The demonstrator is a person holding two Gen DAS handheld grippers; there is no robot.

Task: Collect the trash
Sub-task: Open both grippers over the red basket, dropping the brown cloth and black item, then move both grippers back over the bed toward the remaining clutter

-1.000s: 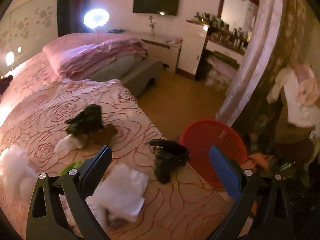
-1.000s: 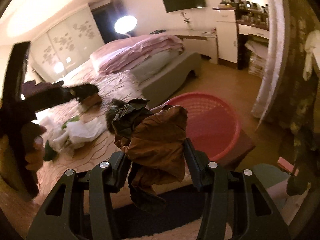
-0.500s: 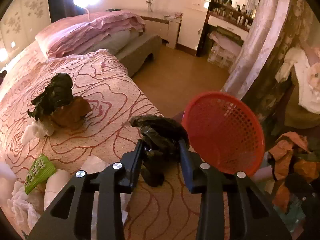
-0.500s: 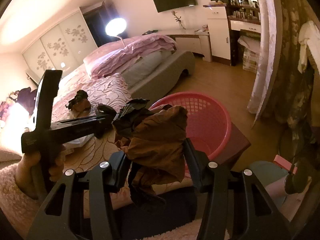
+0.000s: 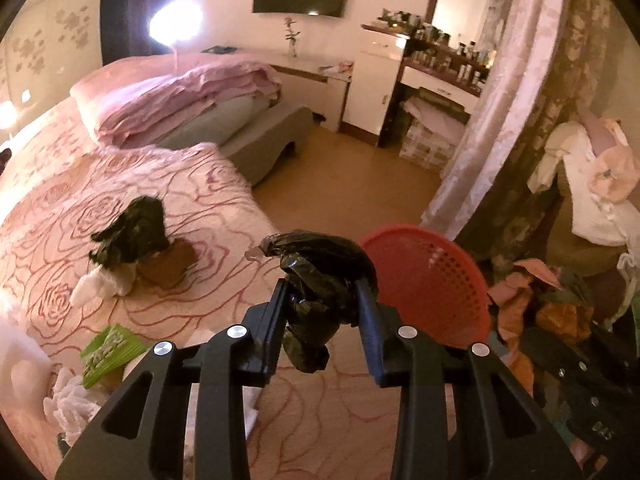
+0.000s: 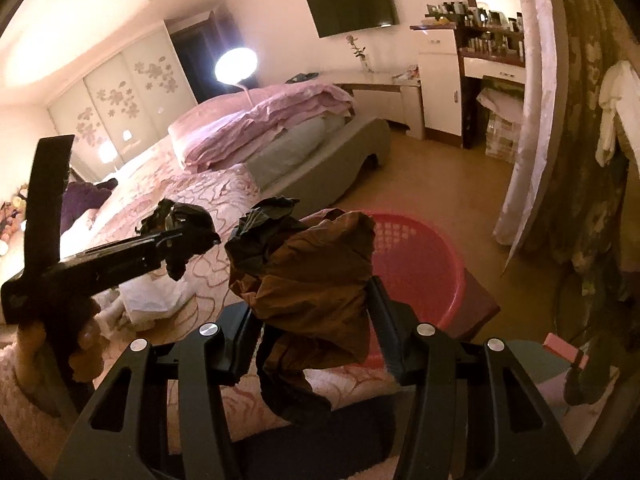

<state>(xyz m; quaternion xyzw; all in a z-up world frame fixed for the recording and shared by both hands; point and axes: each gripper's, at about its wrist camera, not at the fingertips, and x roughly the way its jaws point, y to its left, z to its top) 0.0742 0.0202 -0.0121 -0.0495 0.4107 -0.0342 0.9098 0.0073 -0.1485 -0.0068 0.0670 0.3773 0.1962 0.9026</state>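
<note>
My left gripper (image 5: 322, 300) is shut on a crumpled black plastic bag (image 5: 320, 276) and holds it above the bed edge, just left of the red basket (image 5: 436, 280). It also shows in the right wrist view (image 6: 188, 240) with the bag (image 6: 180, 224). My right gripper (image 6: 316, 296) is shut on a crumpled brown and black wad of paper (image 6: 312, 272), held in front of the red basket (image 6: 416, 264). On the bed lie a black bag on brown paper (image 5: 136, 236), a green packet (image 5: 110, 348) and white tissues (image 5: 72, 404).
The pink rose-patterned bed (image 5: 160, 184) fills the left. The basket stands on a dark stool (image 6: 476, 308) beside the bed. A curtain (image 5: 500, 112) and hanging clothes (image 5: 584, 184) are at right. Wood floor (image 5: 352, 176) lies beyond.
My left gripper went from open to shut on the black bag and has lifted it off the bed. My right gripper still holds the brown wad near the basket.
</note>
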